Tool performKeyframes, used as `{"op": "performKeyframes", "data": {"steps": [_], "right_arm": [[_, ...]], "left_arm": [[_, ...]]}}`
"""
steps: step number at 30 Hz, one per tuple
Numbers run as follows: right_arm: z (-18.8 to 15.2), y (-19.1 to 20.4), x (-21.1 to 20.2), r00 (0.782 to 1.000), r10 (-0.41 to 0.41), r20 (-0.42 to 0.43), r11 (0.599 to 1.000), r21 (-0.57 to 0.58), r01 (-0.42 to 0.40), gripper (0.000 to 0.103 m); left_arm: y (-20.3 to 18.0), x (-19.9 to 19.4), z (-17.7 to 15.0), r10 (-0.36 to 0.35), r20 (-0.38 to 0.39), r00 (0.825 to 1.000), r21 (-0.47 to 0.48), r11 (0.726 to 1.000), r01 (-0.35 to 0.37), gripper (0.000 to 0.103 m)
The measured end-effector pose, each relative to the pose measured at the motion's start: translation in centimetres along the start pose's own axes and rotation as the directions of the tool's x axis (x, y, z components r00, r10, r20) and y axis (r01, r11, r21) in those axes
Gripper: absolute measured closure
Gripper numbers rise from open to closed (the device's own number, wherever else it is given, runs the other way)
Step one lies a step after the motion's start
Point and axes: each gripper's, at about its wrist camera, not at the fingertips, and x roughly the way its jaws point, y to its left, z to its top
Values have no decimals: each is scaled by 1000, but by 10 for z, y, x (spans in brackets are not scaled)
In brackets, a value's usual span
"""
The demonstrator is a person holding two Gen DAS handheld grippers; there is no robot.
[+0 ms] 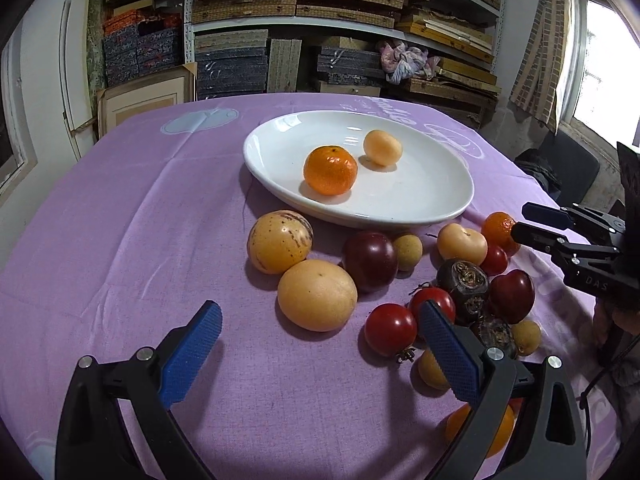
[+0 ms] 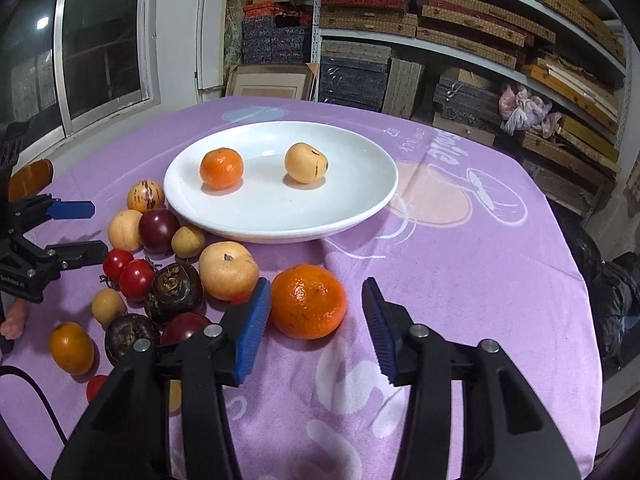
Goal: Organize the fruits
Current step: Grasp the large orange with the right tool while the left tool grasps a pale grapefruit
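Note:
A white plate (image 1: 440,200) (image 2: 360,200) on the purple cloth holds a tangerine (image 1: 330,170) (image 2: 221,168) and a small pale yellow fruit (image 1: 382,147) (image 2: 306,162). In front of it lies a pile of loose fruit: a pale melon-like fruit (image 1: 317,295), a striped yellow fruit (image 1: 279,241), dark plums (image 1: 370,261), cherry tomatoes (image 1: 390,329) and dark mangosteens (image 1: 463,280). My left gripper (image 1: 318,332) is open just before the pale fruit. My right gripper (image 2: 316,308) is open with a large tangerine (image 2: 308,301) between its fingers, not clamped.
Shelves stacked with woven boxes (image 1: 340,4) stand behind the table. A window (image 2: 80,40) is at the left in the right wrist view. An orange fruit (image 2: 71,347) lies near the table's front left. A dark chair (image 1: 568,164) is beyond the right edge.

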Motion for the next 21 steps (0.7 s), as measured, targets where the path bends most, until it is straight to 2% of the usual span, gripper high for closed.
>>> {"op": "performKeyframes", "data": {"steps": [3,9,12,14,16,21], "right_arm": [[4,-2,8,999,17,-30,1000,2,-17,57],[10,10,21,998,-17,-58,998,-57,13,58],[11,9,27,996,-20,-81,999,-49,16,56],[11,0,35,992,15,-124,1000,-5,-16,56],[12,-8,36,991,55,-125,998,36,-51,56],[14,-8,37,990,64,-124,998,35,-60,57]], "left_arm": [[1,7,4,-17,-14,1000,-3,1000,17,3],[10,16,8,-26,-34,999,-41,999,25,3],[9,18,9,-31,-41,999,-35,999,30,3],[8,20,11,-33,-45,998,-26,999,32,3],[7,22,12,-37,-52,998,-19,999,36,3],[9,30,13,-58,-66,996,-30,998,56,4]]}}
